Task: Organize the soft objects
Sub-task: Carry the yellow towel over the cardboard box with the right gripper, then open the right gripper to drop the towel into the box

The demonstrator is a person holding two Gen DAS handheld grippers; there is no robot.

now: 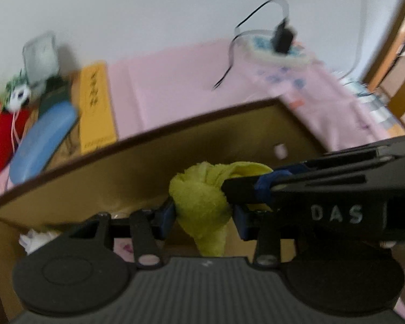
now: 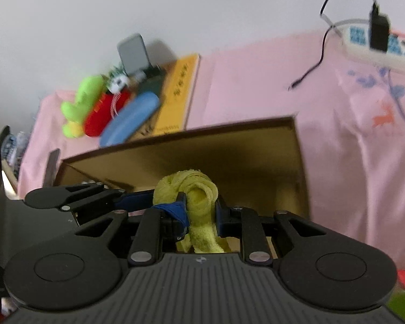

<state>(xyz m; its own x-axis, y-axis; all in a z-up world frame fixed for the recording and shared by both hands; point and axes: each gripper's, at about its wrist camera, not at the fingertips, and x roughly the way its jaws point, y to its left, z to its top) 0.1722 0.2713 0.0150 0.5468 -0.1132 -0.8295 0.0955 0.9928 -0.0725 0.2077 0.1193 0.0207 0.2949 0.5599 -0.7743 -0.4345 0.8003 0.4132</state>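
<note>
**Both hand-held grippers carry one green towel over the open box**

Left wrist view: the left hand-held gripper [image 1: 203, 216] has the bunched green towel [image 1: 199, 202] between its blue pads, part-way closed on the cloth, with the tail hanging down below. The right hand-held gripper [image 1: 226, 186] comes in from the right and pinches the same bundle at its upper end. Everything hangs above the brown cardboard box [image 1: 137, 167], whose floor already holds something white in the left corner. To drop it well, I judge both grips should clear the near wall, lower the bundle inside, and let go together so the roll does not unfurl over the rim.

Right wrist view: here the right hand-held gripper [image 2: 199, 210] is clenched tight on the towel's rolled knot [image 2: 187, 189]. The left one [image 2: 148, 198] reaches in from the left. Only this view shows the green plush toy [image 2: 83, 100] and red plush [image 2: 105, 116] whole, lying well apart on the pink bed sheet [image 2: 256, 86], probably next to be sorted; the left view crops them. It hides the box's floor.
</note>
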